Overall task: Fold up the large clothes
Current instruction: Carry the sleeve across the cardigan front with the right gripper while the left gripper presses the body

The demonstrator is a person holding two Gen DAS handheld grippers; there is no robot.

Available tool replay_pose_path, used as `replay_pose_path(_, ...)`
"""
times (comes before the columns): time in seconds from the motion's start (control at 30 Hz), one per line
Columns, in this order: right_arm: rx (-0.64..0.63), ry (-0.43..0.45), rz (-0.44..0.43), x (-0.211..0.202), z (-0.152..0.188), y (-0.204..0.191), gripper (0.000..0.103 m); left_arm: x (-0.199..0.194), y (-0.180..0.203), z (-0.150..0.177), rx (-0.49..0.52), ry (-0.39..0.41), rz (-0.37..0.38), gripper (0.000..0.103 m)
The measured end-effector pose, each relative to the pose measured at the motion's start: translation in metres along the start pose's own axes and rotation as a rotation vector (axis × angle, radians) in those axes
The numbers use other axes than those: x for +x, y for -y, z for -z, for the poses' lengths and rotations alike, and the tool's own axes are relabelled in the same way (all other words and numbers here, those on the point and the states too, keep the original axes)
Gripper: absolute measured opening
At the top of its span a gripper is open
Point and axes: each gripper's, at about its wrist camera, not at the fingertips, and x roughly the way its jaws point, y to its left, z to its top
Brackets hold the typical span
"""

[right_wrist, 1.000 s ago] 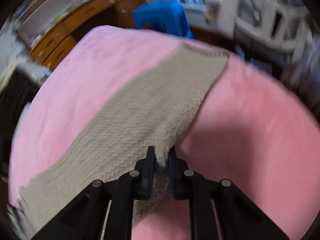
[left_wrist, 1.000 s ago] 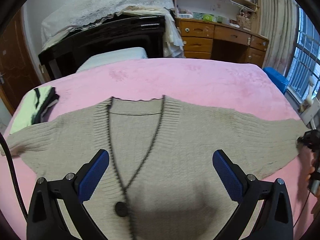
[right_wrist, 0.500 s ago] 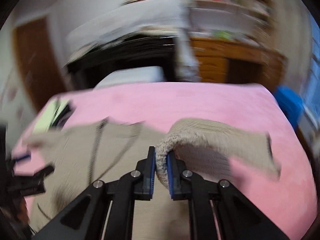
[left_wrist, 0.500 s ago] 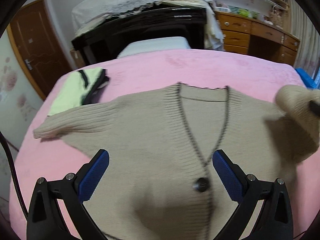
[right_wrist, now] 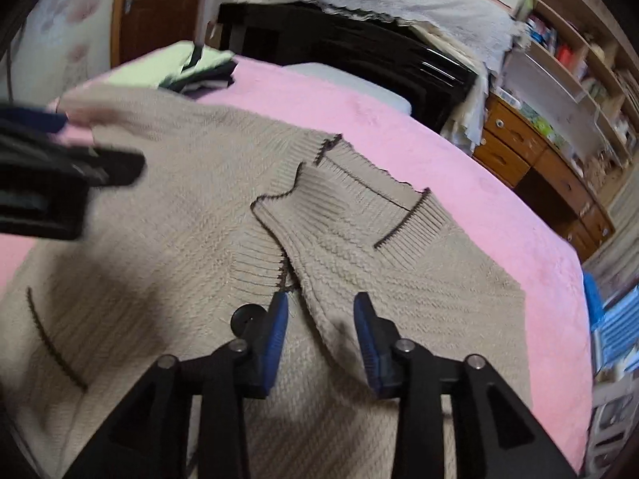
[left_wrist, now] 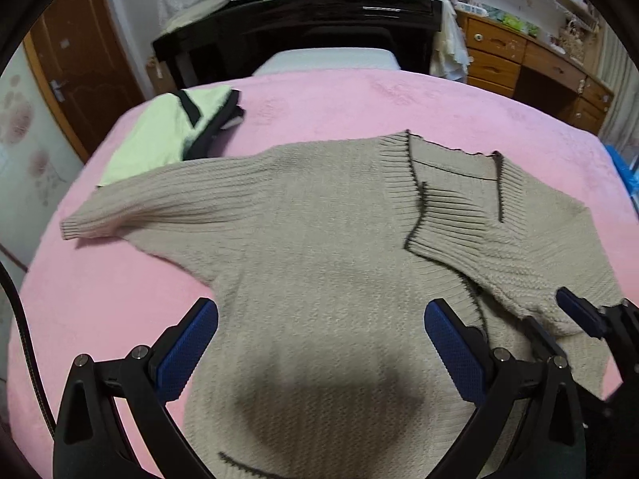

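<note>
A beige knit cardigan [left_wrist: 319, 247] with dark trim lies flat on the pink bed cover [left_wrist: 339, 95]. Its right sleeve [right_wrist: 343, 247] is folded across the chest. Its left sleeve [left_wrist: 159, 203] stretches out to the left. My left gripper [left_wrist: 319, 343] is open and empty above the cardigan's lower body. My right gripper [right_wrist: 319, 323] is open, its jaws on either side of the folded sleeve's end; it also shows in the left wrist view [left_wrist: 575, 319]. A dark button [right_wrist: 245, 317] sits beside its left finger.
A folded pale green garment with black trim [left_wrist: 175, 131] lies at the bed's far left. A black headboard [left_wrist: 303, 20] stands behind, with a wooden desk with drawers [left_wrist: 531, 68] to the right. A blue bin [right_wrist: 615, 319] is beside the bed.
My right gripper carried the right sleeve across onto the chest and opened, letting it go. My left gripper's view swung left toward the outstretched left sleeve.
</note>
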Motion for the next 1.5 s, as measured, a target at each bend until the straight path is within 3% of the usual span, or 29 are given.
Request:
replay_pose_path(0.2, 0.344, 0.006, -0.085, -0.028, 0.013, 0.079, 0.041, 0.031, 0.022, -0.006, 0.003, -0.058, 0.209, 0.103)
replay_pose_path(0.37, 0.565, -0.030, -0.085, -0.029, 0.051, 0.135, 0.042, 0.074, 0.037, -0.021, -0.022, -0.119, 0.299, 0.102)
replay_pose_path(0.43, 0.623, -0.048, -0.075, -0.025, 0.066, 0.149, 0.042, 0.099, 0.038, -0.028, -0.071, -0.170, 0.321, 0.095)
replay_pose_path(0.53, 0.697, -0.083, -0.069, -0.018, 0.087, 0.164, 0.042, 0.132, 0.041, -0.034, -0.132, -0.245, 0.356, 0.073)
replay_pose_path(0.6, 0.743, -0.102, -0.061, -0.015, 0.101, 0.175, 0.042, 0.144, 0.043, -0.036, -0.160, -0.261, 0.344, 0.069)
replay_pose_path(0.63, 0.749, -0.107, -0.052, -0.014, 0.105, 0.178, 0.042, 0.147, 0.045, -0.037, -0.171, -0.252, 0.337, 0.066)
replay_pose_path(0.67, 0.752, -0.113, -0.041, -0.013, 0.108, 0.180, 0.042, 0.147, 0.047, -0.039, -0.170, -0.238, 0.329, 0.052)
replay_pose_path(0.7, 0.750, -0.120, -0.024, -0.012, 0.112, 0.182, 0.042, 0.146, 0.050, -0.041, -0.157, -0.230, 0.322, 0.029)
replay_pose_path(0.8, 0.707, -0.145, 0.038, -0.002, 0.116, 0.187, 0.042, 0.142, 0.056, -0.044, -0.130, -0.212, 0.272, 0.013)
replay_pose_path(0.93, 0.637, -0.182, 0.099, 0.019, 0.115, 0.195, 0.042, 0.107, 0.052, -0.044, -0.142, -0.108, 0.260, 0.008)
replay_pose_path(1.1, 0.622, -0.172, 0.163, 0.039, 0.097, 0.205, 0.042, 0.035, 0.034, -0.046, -0.184, 0.169, 0.226, 0.007)
replay_pose_path(1.2, 0.575, -0.140, 0.211, 0.038, 0.083, 0.191, 0.034, 0.014, 0.021, -0.048, -0.197, 0.262, 0.176, 0.007)
replay_pose_path(1.23, 0.561, -0.141, 0.215, 0.038, 0.081, 0.185, 0.025, 0.012, 0.017, -0.043, -0.203, 0.269, 0.159, 0.007)
replay_pose_path(1.33, 0.500, -0.157, 0.251, 0.040, 0.081, 0.166, 0.022, 0.029, 0.009, -0.030, -0.207, 0.213, 0.119, 0.008)
replay_pose_path(1.5, 0.423, -0.220, 0.316, 0.045, 0.091, 0.152, 0.023, 0.090, -0.005, -0.002, -0.218, -0.049, 0.057, 0.009)
